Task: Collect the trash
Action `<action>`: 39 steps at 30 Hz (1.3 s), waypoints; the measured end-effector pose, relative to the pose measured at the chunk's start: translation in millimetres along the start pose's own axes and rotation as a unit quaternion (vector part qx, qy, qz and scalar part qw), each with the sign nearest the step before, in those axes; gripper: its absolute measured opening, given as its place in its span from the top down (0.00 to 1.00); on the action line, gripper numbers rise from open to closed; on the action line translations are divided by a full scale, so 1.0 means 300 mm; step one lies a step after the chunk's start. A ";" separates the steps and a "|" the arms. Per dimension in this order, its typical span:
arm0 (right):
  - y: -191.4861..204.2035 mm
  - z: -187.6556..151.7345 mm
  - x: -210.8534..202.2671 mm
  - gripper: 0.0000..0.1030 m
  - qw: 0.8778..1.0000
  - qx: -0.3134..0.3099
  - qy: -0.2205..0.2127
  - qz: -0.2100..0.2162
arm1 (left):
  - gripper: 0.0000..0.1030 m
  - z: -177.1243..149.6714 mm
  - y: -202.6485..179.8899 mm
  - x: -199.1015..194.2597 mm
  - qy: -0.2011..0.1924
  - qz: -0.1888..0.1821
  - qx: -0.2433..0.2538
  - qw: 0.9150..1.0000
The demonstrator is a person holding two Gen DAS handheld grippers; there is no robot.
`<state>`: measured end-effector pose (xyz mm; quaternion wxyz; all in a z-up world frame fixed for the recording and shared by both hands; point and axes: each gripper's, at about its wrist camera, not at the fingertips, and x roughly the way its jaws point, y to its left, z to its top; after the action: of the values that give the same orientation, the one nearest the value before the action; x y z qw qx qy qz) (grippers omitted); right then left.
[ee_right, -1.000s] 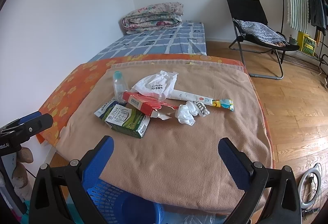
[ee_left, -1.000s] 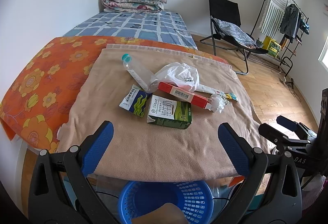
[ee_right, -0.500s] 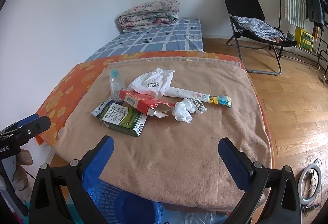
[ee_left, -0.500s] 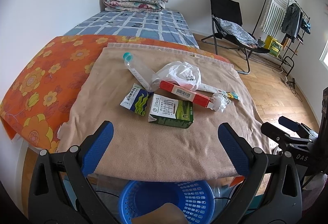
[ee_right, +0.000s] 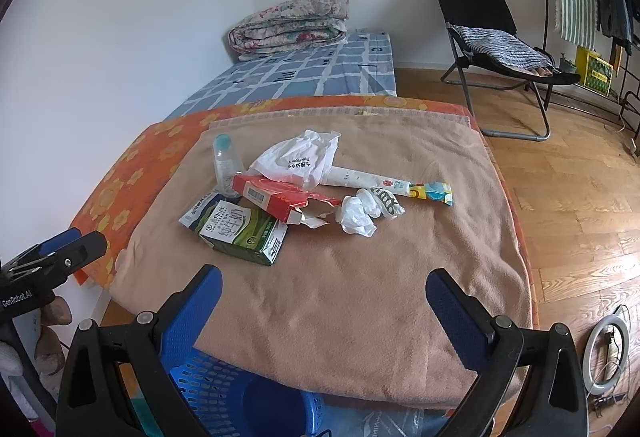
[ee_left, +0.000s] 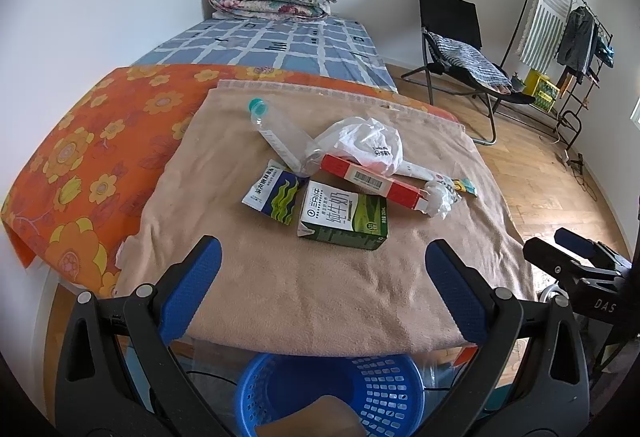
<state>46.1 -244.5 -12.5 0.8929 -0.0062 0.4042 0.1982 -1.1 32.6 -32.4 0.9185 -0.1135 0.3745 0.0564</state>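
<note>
ok, both grippers spread wide, holding nothing: left gripper (ee_left: pixel 322 269) and right gripper (ee_right: pixel 324 287) hover over the near edge of the tan blanket (ee_right: pixel 360 277). trash sits in a pile mid-blanket: green milk carton (ee_left: pixel 344 217), red box (ee_left: pixel 374 181) partly on top of it, clear bottle (ee_left: pixel 282 139), white plastic bag (ee_left: pixel 368 145), crumpled tissue (ee_right: pixel 358 215), long tube wrapper (ee_right: pixel 392 183), blue-green sachet (ee_left: pixel 276 191). blue basket (ee_left: pixel 332 393) sits below the blanket edge, well apart from the pile.
</note>
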 end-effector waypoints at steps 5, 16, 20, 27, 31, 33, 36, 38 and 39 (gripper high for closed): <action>-0.003 0.002 0.017 0.00 1.000 0.001 0.008 -0.010 | 0.00 0.008 -0.001 0.009 0.000 0.006 -0.003 1.000; -0.053 0.000 0.060 0.00 0.999 0.006 -0.001 0.046 | 0.00 0.063 0.082 0.017 0.001 0.034 -0.021 0.999; -0.063 0.016 0.078 0.01 0.999 -0.006 -0.007 0.042 | 0.00 0.079 0.115 0.026 0.010 0.030 -0.037 0.999; -0.149 0.083 0.115 0.06 0.999 0.024 0.011 0.018 | 0.00 0.141 0.161 0.067 0.015 0.031 -0.040 0.999; -0.212 0.095 0.131 0.06 0.997 0.063 0.025 0.026 | 0.00 0.181 0.199 0.083 0.020 0.023 -0.054 0.998; -0.227 0.097 0.140 0.07 0.997 0.071 0.029 0.023 | 0.00 0.199 0.212 0.094 0.018 0.021 -0.057 0.998; -0.233 0.099 0.161 0.07 0.996 0.081 0.037 0.017 | 0.00 0.233 0.228 0.144 0.027 0.015 -0.063 0.998; -0.233 0.104 0.176 0.07 0.995 0.088 0.041 0.018 | 0.03 0.262 0.228 0.193 0.039 0.009 -0.062 0.997; -0.230 0.110 0.184 0.07 0.995 0.091 0.044 0.019 | 0.04 0.281 0.224 0.222 0.043 0.011 -0.058 0.997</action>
<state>127.5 -283.2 -40.7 0.8672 0.0741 0.4594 0.1774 90.6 120.1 -31.8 0.8926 -0.1653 0.4112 0.0831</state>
